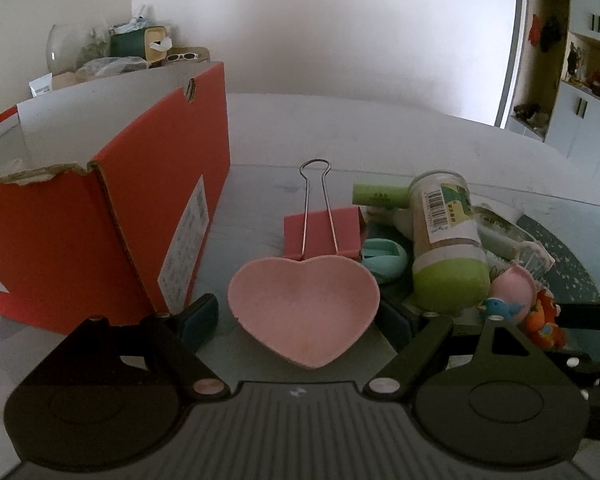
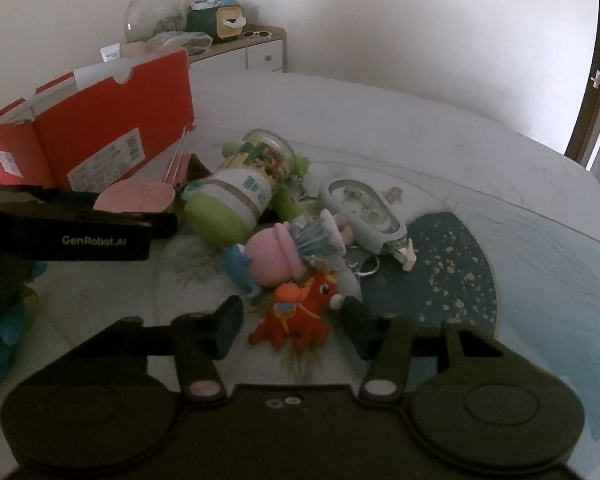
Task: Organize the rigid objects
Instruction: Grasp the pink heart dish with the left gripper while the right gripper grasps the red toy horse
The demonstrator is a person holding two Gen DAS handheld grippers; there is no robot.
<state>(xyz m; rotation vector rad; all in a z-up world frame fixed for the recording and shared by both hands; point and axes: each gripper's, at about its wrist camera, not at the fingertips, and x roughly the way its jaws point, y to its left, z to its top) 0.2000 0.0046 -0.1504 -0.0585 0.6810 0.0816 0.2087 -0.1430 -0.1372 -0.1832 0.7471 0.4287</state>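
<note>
A pink heart-shaped dish (image 1: 304, 312) sits between the wide-open fingers of my left gripper (image 1: 300, 320); whether the pads touch it is unclear. Behind it lie a red binder clip (image 1: 322, 234), a teal round piece (image 1: 382, 258) and a green-capped jar (image 1: 446, 248) on its side. In the right wrist view my right gripper (image 2: 290, 326) is open around an orange plush horse (image 2: 300, 312). Behind the horse lie a pink doll (image 2: 288, 248), the jar (image 2: 236, 196) and a small clock (image 2: 364, 210). The dish (image 2: 134, 198) shows at left, by the left gripper's body (image 2: 80, 228).
An open red cardboard box (image 1: 112, 216) stands on the table at left; it also shows in the right wrist view (image 2: 96, 132). A dark blue mat (image 2: 440, 280) lies at right. A cluttered cabinet (image 2: 236, 48) stands against the back wall. A blue plush (image 2: 4, 336) sits at far left.
</note>
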